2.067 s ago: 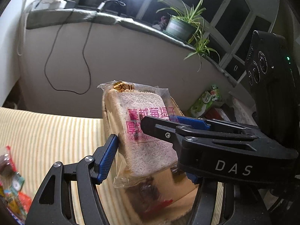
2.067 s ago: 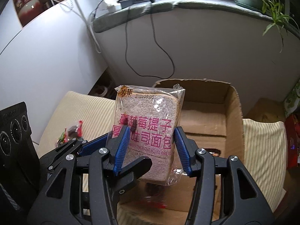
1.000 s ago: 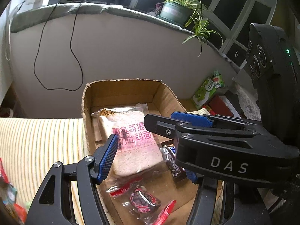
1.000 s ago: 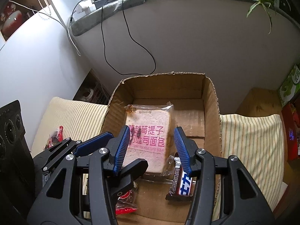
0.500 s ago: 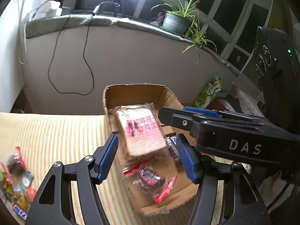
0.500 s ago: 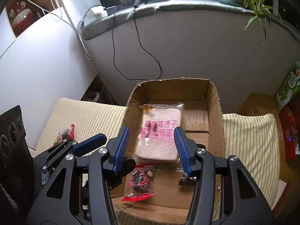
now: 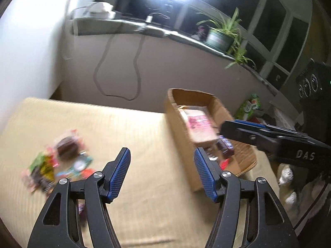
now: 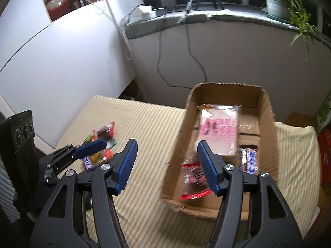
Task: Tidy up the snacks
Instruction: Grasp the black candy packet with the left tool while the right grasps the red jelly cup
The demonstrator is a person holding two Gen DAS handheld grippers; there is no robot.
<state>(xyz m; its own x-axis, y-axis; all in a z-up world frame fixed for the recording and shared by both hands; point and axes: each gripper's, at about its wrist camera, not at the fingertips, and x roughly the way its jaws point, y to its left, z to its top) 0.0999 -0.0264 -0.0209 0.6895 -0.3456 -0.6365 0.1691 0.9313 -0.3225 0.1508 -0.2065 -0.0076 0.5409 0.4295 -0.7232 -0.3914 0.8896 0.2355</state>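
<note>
A cardboard box stands on the striped cloth. In it lie a packed bread slice with pink print, a red snack packet and candy bars. The left wrist view shows the same box and bread at the right. A pile of loose snacks lies on the cloth to the left, also seen as snacks. My left gripper is open over bare cloth with nothing in it. My right gripper hangs at the box's left wall, its jaws opening and nothing between them.
The striped cloth covers the surface up to a grey wall with hanging cables. A potted plant sits on the sill. A green package and red boxes lie on the floor right of the box.
The bread, held upright over the box at first, now lies inside it. Both grippers have pulled back and left, away from the box toward the snack pile. The right jaws have widened.
</note>
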